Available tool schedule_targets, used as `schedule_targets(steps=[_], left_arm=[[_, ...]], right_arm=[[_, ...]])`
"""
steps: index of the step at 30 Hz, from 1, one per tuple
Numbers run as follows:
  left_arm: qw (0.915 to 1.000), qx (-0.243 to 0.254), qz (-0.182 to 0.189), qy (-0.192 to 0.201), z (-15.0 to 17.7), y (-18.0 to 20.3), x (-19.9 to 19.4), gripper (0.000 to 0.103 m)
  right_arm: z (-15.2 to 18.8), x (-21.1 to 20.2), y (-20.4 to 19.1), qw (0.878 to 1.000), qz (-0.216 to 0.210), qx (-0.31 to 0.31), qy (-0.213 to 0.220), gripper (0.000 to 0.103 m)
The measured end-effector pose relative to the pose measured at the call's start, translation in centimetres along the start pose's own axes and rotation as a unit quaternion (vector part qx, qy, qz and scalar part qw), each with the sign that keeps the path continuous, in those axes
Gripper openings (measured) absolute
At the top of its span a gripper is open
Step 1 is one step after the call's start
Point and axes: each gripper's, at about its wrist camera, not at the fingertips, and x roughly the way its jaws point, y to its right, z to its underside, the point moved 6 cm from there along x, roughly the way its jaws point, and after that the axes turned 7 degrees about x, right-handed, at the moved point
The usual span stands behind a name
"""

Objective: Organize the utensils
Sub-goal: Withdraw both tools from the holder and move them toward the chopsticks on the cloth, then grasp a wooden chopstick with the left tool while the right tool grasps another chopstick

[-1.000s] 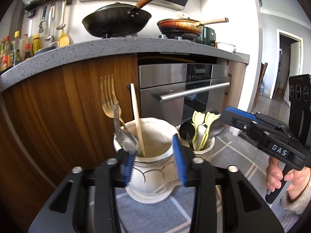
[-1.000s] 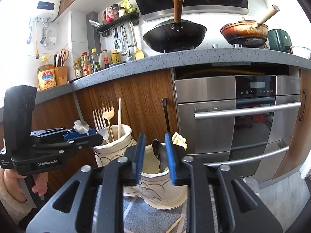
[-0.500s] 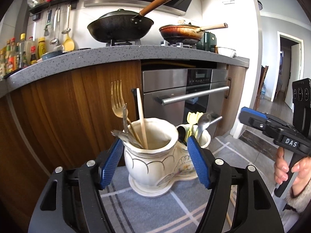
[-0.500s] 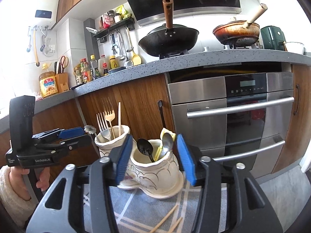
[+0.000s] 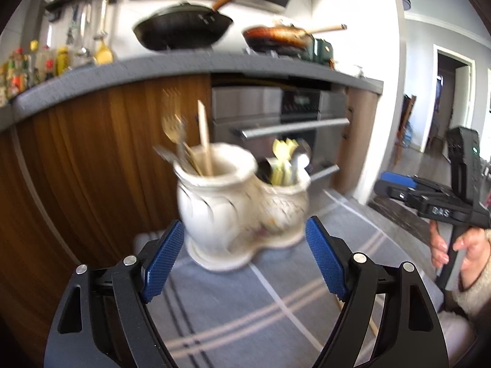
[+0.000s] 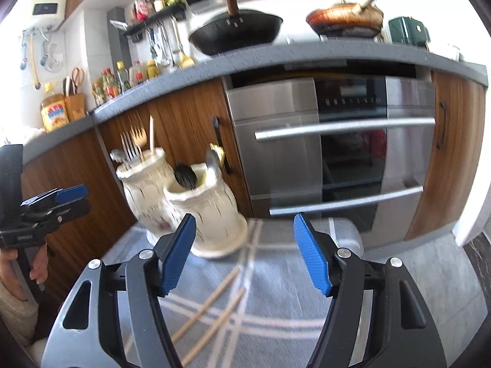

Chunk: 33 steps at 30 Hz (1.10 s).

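Note:
A white ceramic double holder (image 5: 242, 205) stands on a grey striped cloth (image 5: 245, 312). Its left pot holds forks (image 5: 175, 132) and a wooden chopstick (image 5: 205, 141); its right pot holds spoons (image 5: 285, 162). It also shows in the right wrist view (image 6: 196, 202). Two wooden chopsticks (image 6: 214, 306) lie on the cloth in front of the right gripper. My left gripper (image 5: 242, 260) is open and empty, just short of the holder. My right gripper (image 6: 245, 254) is open and empty, back from the holder.
Wooden cabinets (image 6: 184, 128) and a steel oven (image 6: 337, 153) stand right behind the holder. A grey counter (image 6: 276, 58) above carries a wok and a pan. The cloth's right edge (image 6: 353, 233) drops to a tiled floor.
Both grippers opened wide, let go of the utensils now in the pots, and pulled back from the holder. The view is blurred from motion.

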Motion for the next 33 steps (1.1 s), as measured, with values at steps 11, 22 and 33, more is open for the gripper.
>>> schedule_targets(steps=[11, 22, 33], left_arm=[[0.9939, 0.022, 0.054, -0.093, 5.4, 4.5, 5.7, 0.082], [0.9915, 0.018, 0.070, -0.108, 6.1, 5.0, 6.8, 0.082], [0.9900, 0.011, 0.086, -0.112, 6.0, 5.2, 6.9, 0.082]], right_arm=[[6.6, 4.9, 0.7, 0.989, 0.023, 0.027, -0.144, 0.041], [9.2, 7.9, -1.2, 0.973, 0.055, 0.013, -0.225, 0.025], [9.7, 9.0, -2.8, 0.971, 0.097, -0.048, -0.214, 0.008]])
